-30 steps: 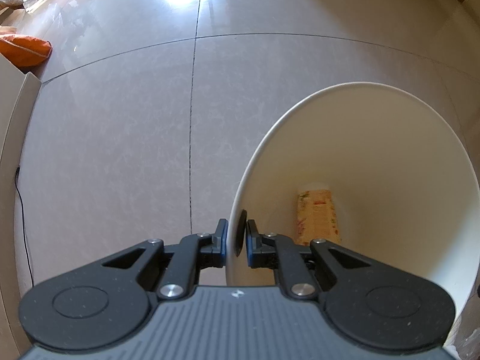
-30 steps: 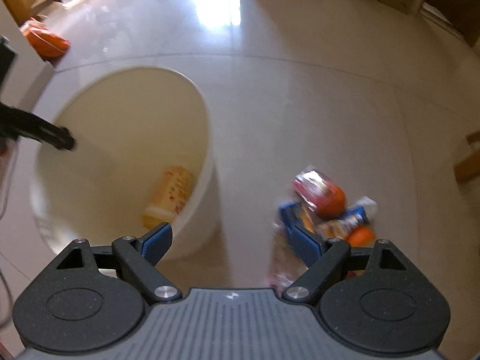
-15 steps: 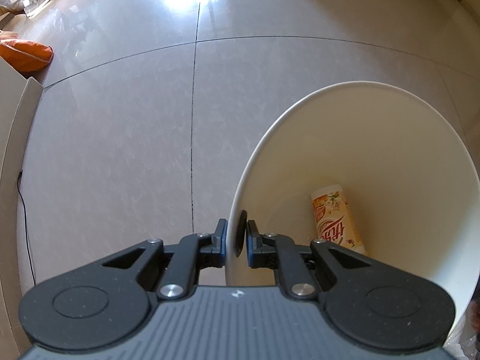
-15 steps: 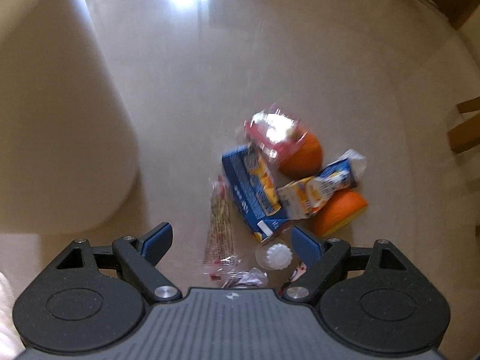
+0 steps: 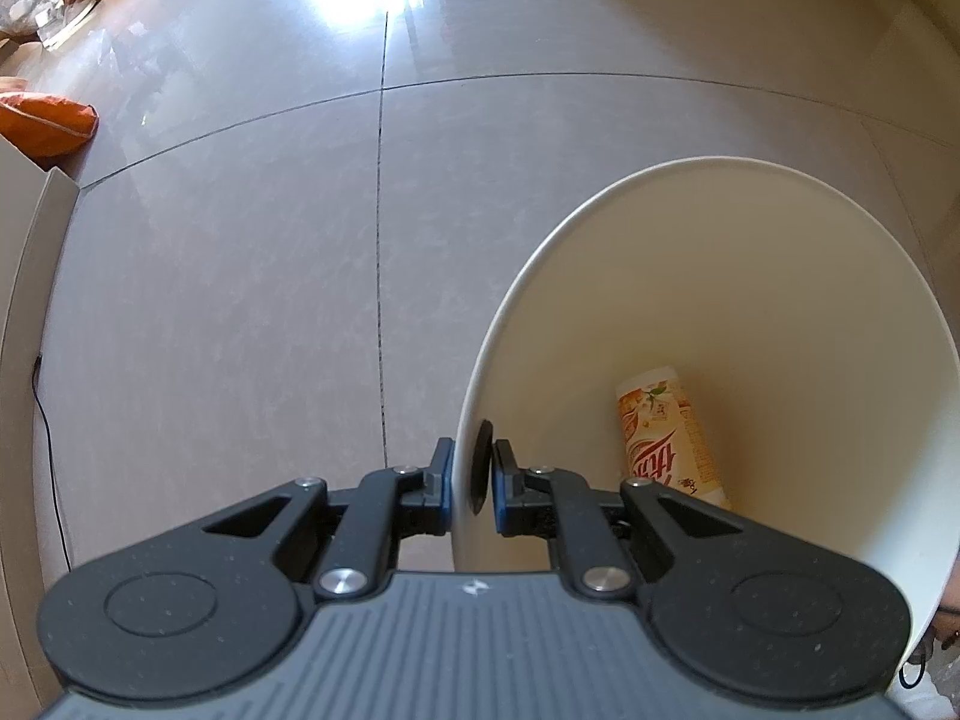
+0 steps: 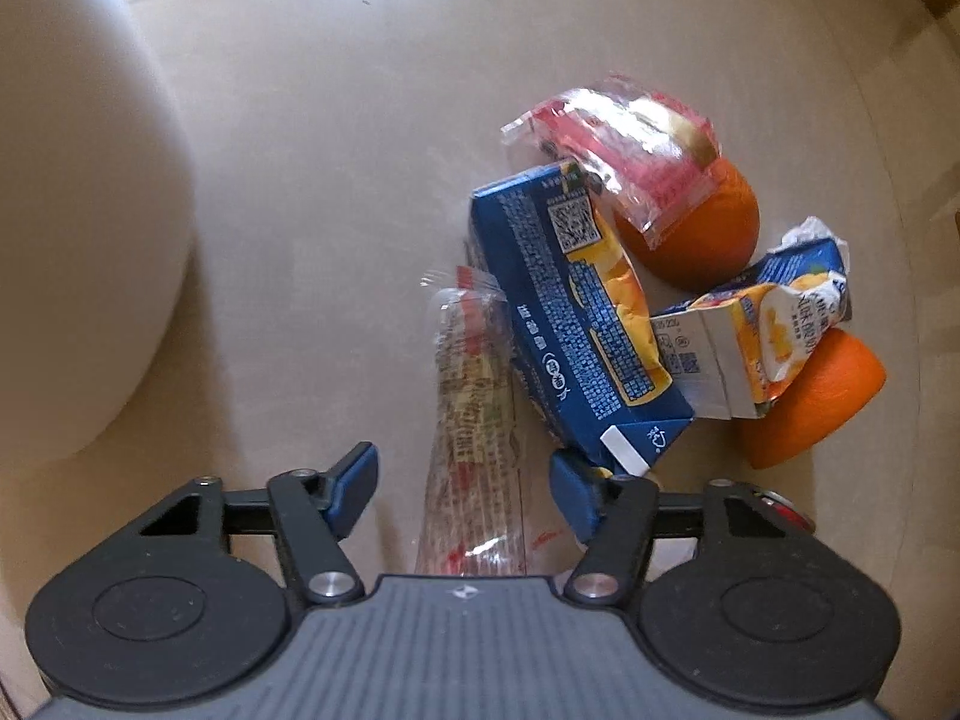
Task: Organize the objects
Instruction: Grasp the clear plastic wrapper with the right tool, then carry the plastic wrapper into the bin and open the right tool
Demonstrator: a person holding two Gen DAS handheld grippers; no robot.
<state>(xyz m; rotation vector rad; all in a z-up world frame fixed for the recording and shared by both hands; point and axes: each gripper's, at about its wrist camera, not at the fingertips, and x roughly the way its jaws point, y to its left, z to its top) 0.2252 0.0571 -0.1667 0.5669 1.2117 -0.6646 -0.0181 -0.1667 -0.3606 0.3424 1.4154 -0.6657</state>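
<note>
While the white bin (image 5: 750,276) stood on the tiled floor (image 5: 240,270) with an orange-printed snack tube (image 5: 666,432) lying in its bottom, the left hand-held gripper (image 5: 471,474) was clamped on the bin's near rim, one finger outside the wall and the other inside, pointing steeply down. Beside the bin, seen from the right wrist as a pale curved wall (image 6: 78,210), a heap of things lay on the floor: a clear plastic wrapper with red and green print (image 6: 474,420) nearest the bin, a blue carton (image 6: 576,324) just beyond it and touching it, then a crumpled white-and-blue carton (image 6: 756,336), two orange pieces of fruit (image 6: 702,234) (image 6: 810,402) and a red-and-clear packet (image 6: 624,144) farthest from the bin. The right hand-held gripper (image 6: 462,486) pointed steeply down over the clear wrapper, its jaws closing with the wrapper between them, the pads not yet pressing on it. Its right finger lay against the blue carton's near corner.
</note>
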